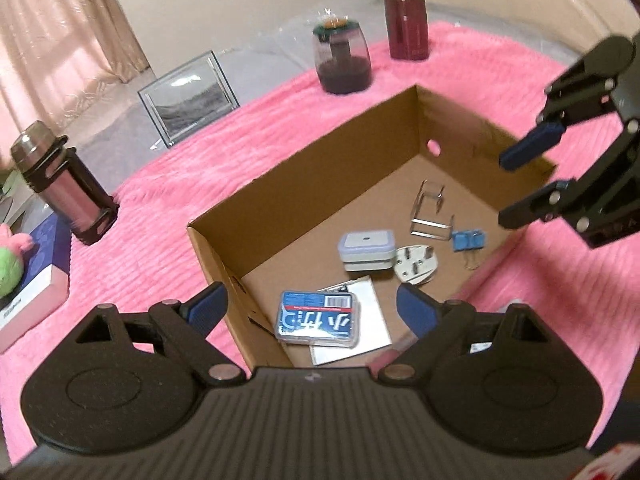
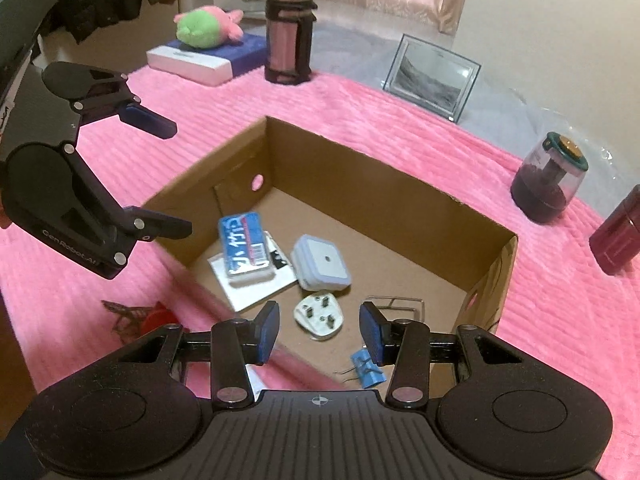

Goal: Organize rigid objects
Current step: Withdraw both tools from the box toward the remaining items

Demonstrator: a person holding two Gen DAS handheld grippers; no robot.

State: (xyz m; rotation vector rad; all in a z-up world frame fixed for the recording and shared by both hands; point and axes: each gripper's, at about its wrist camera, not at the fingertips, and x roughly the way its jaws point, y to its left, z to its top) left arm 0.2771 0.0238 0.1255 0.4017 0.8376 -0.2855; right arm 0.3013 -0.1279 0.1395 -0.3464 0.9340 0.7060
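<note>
Open cardboard box [image 1: 320, 168] sits mid-blanket, and inside it: a blue card case [image 1: 318, 323] lying on a white leaflet [image 1: 370, 334], a small square lidded container [image 1: 366, 250], a white three-pin plug [image 1: 414, 268], a blue binder clip [image 1: 468, 240] and a clear acrylic stand [image 1: 430, 210]. Left gripper [image 1: 310, 308] hangs above the near wall, jaws spread wide, nothing between them. Right gripper [image 2: 318, 332] hangs over the plug, jaws partly apart, empty too. Around the box on the pink blanket [image 1: 160, 184]: a steel flask [image 1: 64, 184], a framed picture [image 1: 188, 98], two dark red jars [image 1: 342, 58].
</note>
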